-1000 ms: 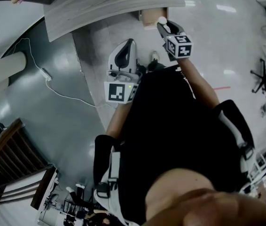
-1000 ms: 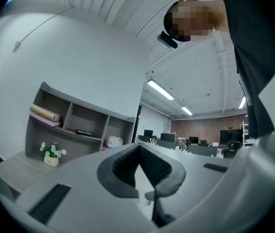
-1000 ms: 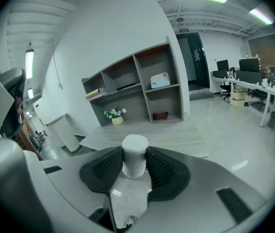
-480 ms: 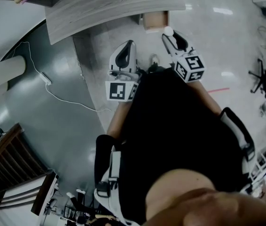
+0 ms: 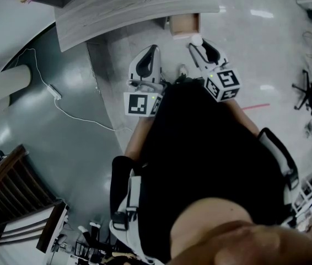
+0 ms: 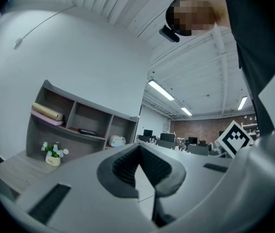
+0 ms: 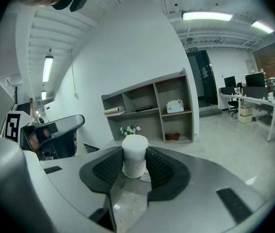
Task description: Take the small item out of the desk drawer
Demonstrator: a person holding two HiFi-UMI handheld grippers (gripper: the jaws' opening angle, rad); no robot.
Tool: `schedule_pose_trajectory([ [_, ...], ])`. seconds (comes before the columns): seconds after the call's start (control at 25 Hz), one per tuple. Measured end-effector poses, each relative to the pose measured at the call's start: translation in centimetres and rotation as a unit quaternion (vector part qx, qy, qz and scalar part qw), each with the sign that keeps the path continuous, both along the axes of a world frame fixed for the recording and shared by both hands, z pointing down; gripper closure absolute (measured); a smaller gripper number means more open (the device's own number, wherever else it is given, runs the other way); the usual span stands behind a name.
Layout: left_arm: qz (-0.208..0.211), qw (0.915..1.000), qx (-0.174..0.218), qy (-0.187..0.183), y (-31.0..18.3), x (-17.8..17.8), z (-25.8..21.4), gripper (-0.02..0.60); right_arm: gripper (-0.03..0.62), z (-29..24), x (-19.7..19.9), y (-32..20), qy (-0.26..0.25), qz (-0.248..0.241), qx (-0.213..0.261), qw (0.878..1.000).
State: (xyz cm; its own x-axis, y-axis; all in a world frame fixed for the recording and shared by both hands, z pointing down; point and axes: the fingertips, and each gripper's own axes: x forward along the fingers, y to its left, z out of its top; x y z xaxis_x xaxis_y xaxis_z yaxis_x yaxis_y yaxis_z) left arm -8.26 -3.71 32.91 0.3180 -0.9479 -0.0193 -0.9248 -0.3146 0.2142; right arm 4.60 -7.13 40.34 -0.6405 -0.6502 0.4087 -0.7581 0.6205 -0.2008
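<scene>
In the head view a small white cylinder [image 5: 196, 39] sits between the jaws of my right gripper [image 5: 199, 43], which is shut on it just in front of the open wooden drawer [image 5: 183, 24] under the grey desk [image 5: 134, 4]. The right gripper view shows the same white cylinder [image 7: 135, 155] upright between the dark ribbed pads [image 7: 159, 168], lifted free in the air. My left gripper [image 5: 148, 61] hangs to the left, below the desk edge. In the left gripper view its jaws [image 6: 137, 152] are shut with nothing between them.
A grey shelf unit [image 7: 149, 106] stands on the desk with a small flower pot [image 6: 53, 155] beside it. A white cable [image 5: 73, 108] runs over the dark floor at the left, near a pale round post [image 5: 4, 79]. Office desks and chairs [image 7: 254, 98] stand far off.
My right gripper has pulled back from the drawer mouth toward the person, carrying the white cylinder. The left gripper has stayed almost where it was.
</scene>
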Motion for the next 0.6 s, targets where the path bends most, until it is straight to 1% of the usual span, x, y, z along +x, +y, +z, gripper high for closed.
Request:
schedule_pose_trajectory([
  [0.12,-0.002,1.0,0.0,0.003,-0.19,-0.26,-0.08,0.583,0.447,-0.17,-0.29,-0.08,-0.002,-0.002,0.002,1.0],
  [0.2,0.0,1.0,-0.002,-0.004,-0.15,-0.36,0.18,0.583,0.447,-0.26,-0.45,-0.12,-0.002,-0.004,0.003,1.0],
  [0.32,-0.001,1.0,-0.002,-0.003,-0.14,-0.5,0.16,0.583,0.447,-0.4,-0.7,-0.11,-0.003,-0.007,0.005,1.0],
  [0.44,-0.009,0.9999,0.002,0.01,-0.47,-0.72,-0.34,0.583,0.447,-0.46,-0.94,-0.2,-0.004,-0.009,0.004,1.0],
  [0.48,-0.009,0.9999,0.001,0.009,-0.5,-0.73,-0.29,0.583,0.447,-0.54,-0.99,-0.25,-0.004,-0.01,0.004,1.0],
  [0.6,0.002,0.9999,-0.006,-0.013,-0.32,-0.62,0.42,0.583,0.447,-0.75,-1.05,-0.34,-0.005,-0.01,0.005,1.0],
])
